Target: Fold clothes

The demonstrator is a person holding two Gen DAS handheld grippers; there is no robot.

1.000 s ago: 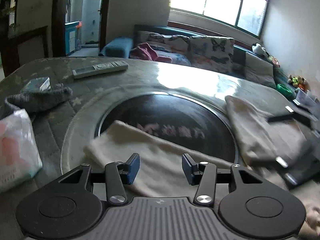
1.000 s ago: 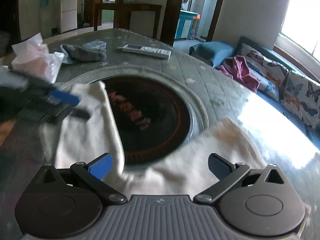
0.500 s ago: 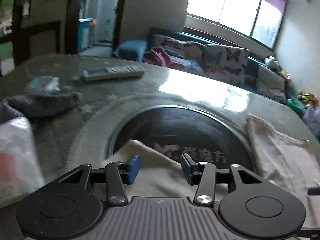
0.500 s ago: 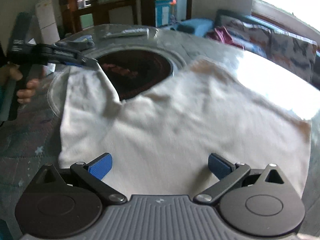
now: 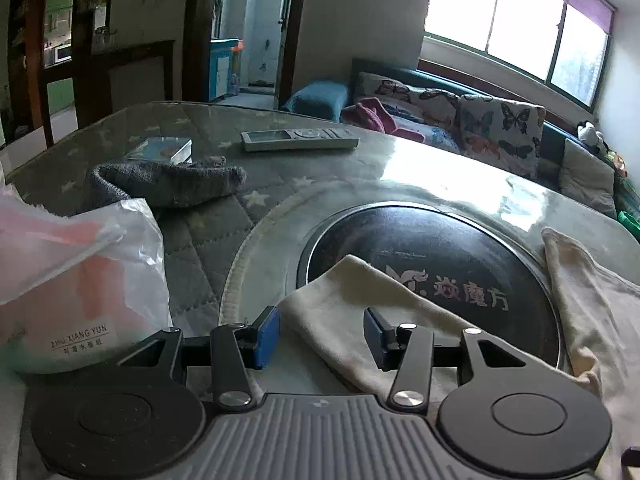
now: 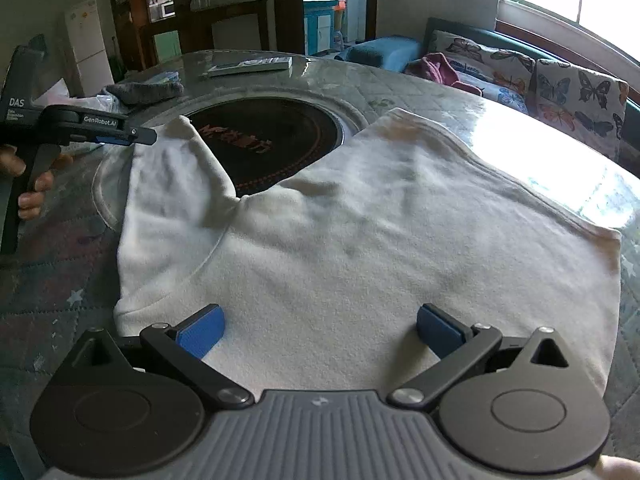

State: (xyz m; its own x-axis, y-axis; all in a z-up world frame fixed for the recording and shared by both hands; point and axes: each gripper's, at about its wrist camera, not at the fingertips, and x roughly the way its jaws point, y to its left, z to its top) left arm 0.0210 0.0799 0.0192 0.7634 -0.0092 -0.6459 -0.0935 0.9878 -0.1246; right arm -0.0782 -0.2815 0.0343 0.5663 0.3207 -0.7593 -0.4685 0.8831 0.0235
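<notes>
A round quilted table (image 5: pixel 224 236) carried everything, with a dark glass disc (image 5: pixel 432 252) set in its middle, just ahead of the left tongs (image 5: pixel 322 334). A cream sweatshirt (image 6: pixel 360 248) lay flat across the table, its body spread directly ahead of and under the right tongs (image 6: pixel 318 330), and one sleeve (image 5: pixel 360 304) ran out over the disc's edge toward the left tongs. The right tongs stood wide open over the shirt body, gripping nothing; whether the blue pads touched the fabric could not be told. The left tongs were partly open, the sleeve end lying between and beneath the pads, not pinched. In the right wrist view a hand (image 6: pixel 28 184) gripped the left tool, its tips at the sleeve's end. To the left of the left tongs sat a plastic bag (image 5: pixel 80 280); farther ahead lay a grey knit cloth (image 5: pixel 168 184) and, beyond it, a remote control (image 5: pixel 298 139).
</notes>
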